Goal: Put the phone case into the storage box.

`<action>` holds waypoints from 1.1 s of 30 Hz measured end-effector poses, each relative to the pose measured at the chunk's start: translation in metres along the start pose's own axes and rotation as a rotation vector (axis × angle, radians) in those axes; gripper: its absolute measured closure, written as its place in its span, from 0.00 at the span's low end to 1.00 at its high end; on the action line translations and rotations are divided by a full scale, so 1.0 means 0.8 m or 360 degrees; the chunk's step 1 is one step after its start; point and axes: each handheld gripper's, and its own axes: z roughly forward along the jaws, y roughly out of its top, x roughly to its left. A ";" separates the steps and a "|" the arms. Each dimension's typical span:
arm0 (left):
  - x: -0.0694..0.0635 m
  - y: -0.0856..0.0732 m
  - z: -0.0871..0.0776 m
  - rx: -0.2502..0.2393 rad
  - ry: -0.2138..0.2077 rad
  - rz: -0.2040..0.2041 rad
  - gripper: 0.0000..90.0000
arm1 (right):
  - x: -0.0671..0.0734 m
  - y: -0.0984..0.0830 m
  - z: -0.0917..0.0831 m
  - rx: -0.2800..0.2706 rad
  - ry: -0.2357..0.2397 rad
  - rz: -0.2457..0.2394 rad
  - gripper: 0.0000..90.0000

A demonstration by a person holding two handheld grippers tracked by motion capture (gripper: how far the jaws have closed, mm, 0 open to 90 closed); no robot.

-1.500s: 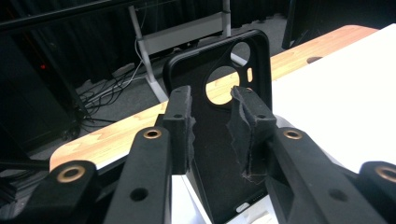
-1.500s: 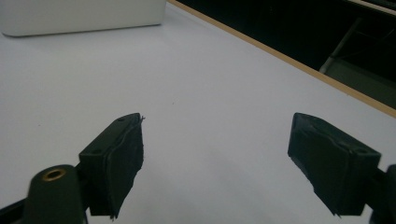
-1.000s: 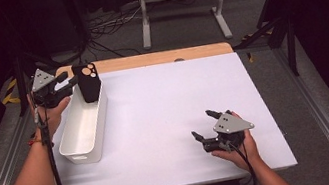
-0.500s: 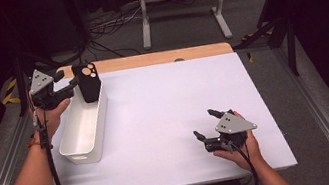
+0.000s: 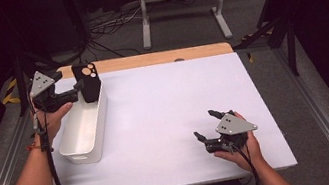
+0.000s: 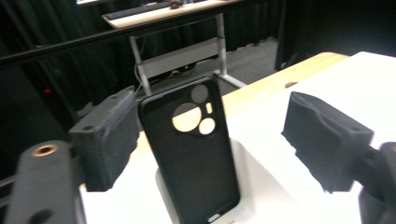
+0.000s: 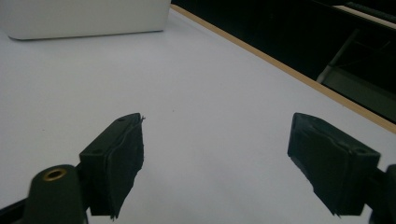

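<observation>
At the far left of the counter (image 5: 164,102), we find the left tool (image 5: 80,89) with its jaws spread wide; in the left gripper view a black phone case (image 6: 191,149) stands upright between them, near the left jaw and well clear of the right one, and we cannot tell whether either jaw touches it. Its lower end sits in the far end of a white bin (image 5: 83,129) at the counter's left edge. Near the front right of the counter, we note the right tool (image 5: 208,127) resting low over the white surface, jaws wide apart and holding nothing, with the bin well apart from it.
</observation>
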 end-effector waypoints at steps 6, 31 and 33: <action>-0.007 -0.001 -0.005 -0.0018 -0.0043 0.0001 0.14 | 0.000 -0.001 -0.002 -0.0014 -0.0018 0.0017 0.21; -0.059 0.008 -0.042 -0.0163 -0.0223 0.0154 0.04 | 0.008 -0.001 -0.005 -0.0015 -0.0029 -0.0029 0.20; -0.065 0.009 -0.046 -0.0182 -0.0229 0.0167 0.04 | 0.008 -0.001 -0.007 -0.0019 -0.0027 -0.0028 0.20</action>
